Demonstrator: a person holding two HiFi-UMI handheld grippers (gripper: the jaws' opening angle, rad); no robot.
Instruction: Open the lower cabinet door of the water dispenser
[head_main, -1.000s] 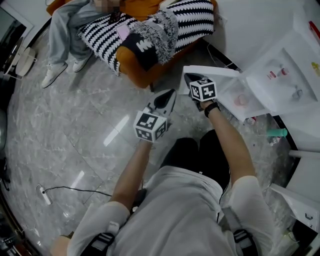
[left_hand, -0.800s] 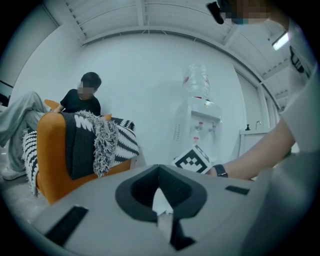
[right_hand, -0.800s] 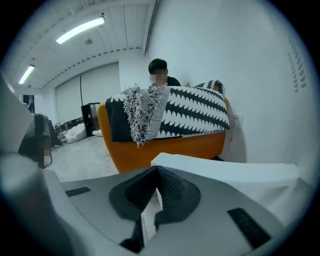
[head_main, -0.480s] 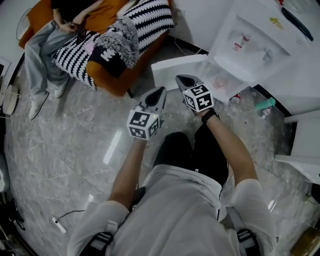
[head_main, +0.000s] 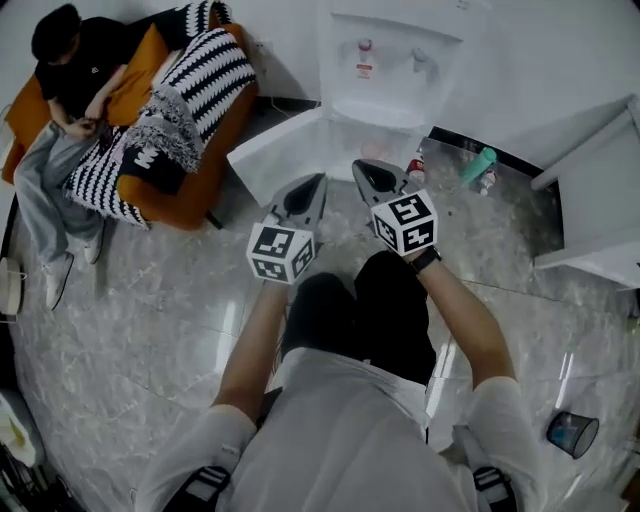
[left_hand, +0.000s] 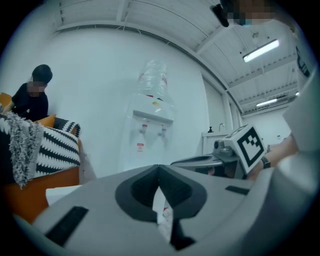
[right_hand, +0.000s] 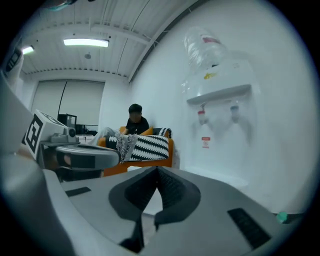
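Note:
The white water dispenser (head_main: 392, 62) stands against the wall at the top centre of the head view. Its lower cabinet door (head_main: 283, 150) is swung open to the left, and the open compartment (head_main: 380, 150) shows behind it. My left gripper (head_main: 312, 183) and right gripper (head_main: 363, 168) are held side by side just in front of the compartment, touching nothing. Both are shut and empty. The left gripper (left_hand: 159, 170) points level at the dispenser (left_hand: 149, 131). From the right gripper (right_hand: 158, 171) the dispenser (right_hand: 220, 102) is at the right.
An orange sofa (head_main: 190, 175) with a striped blanket and a seated person (head_main: 68, 95) is at the left. A green bottle (head_main: 478, 164) and a small bottle (head_main: 416, 170) lie by the dispenser's base. A white cabinet (head_main: 590, 205) stands at the right; a blue cup (head_main: 573, 432) sits on the floor.
The head view has swung, bringing the dispenser from the right edge to the top centre. Both grippers have risen and moved. The right gripper has come away from the open door's edge.

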